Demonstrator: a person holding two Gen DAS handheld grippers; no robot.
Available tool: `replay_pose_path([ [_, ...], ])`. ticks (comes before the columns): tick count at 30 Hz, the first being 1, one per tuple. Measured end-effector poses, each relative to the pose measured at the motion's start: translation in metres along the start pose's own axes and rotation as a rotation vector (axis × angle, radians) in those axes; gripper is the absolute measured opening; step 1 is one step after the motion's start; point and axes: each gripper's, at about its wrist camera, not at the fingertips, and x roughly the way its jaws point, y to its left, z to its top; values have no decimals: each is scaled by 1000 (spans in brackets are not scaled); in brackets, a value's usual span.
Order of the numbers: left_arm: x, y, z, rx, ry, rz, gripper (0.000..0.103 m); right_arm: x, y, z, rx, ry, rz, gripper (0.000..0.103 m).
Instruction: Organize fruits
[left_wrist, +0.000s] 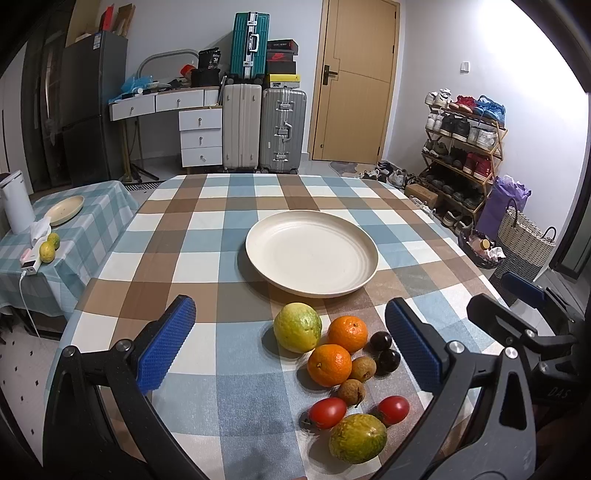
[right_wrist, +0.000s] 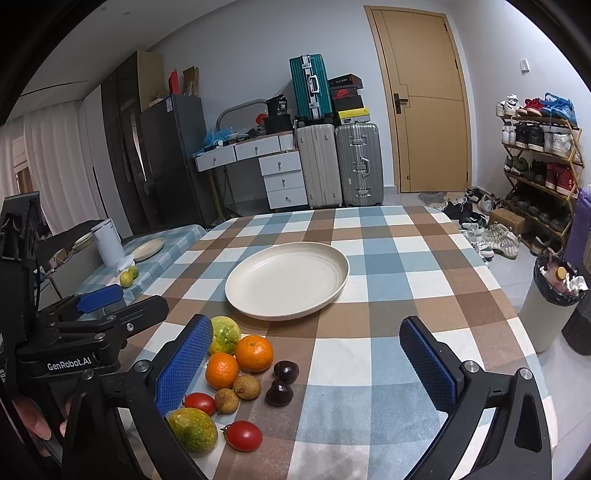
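Left gripper (left_wrist: 290, 347) hangs wide open over bare checked tablecloth (left_wrist: 207, 373), nothing held; just right of it the fruit pile (left_wrist: 343, 365) sits near the table's front edge, below the empty cream plate (left_wrist: 312, 253). Right gripper (right_wrist: 314, 365) is open too, left pad (right_wrist: 183, 363) beside the fruit, maybe touching; clear cloth further right.

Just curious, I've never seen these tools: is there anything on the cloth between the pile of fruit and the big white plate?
No. Both views show only bare checked tablecloth between the fruit pile and the white plate.
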Motion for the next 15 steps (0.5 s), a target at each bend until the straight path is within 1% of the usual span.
replay_pose_path([
  [15, 1, -1, 0, 1, 3, 0, 103, -2, 2, -1, -12, -10, -7, 103],
])
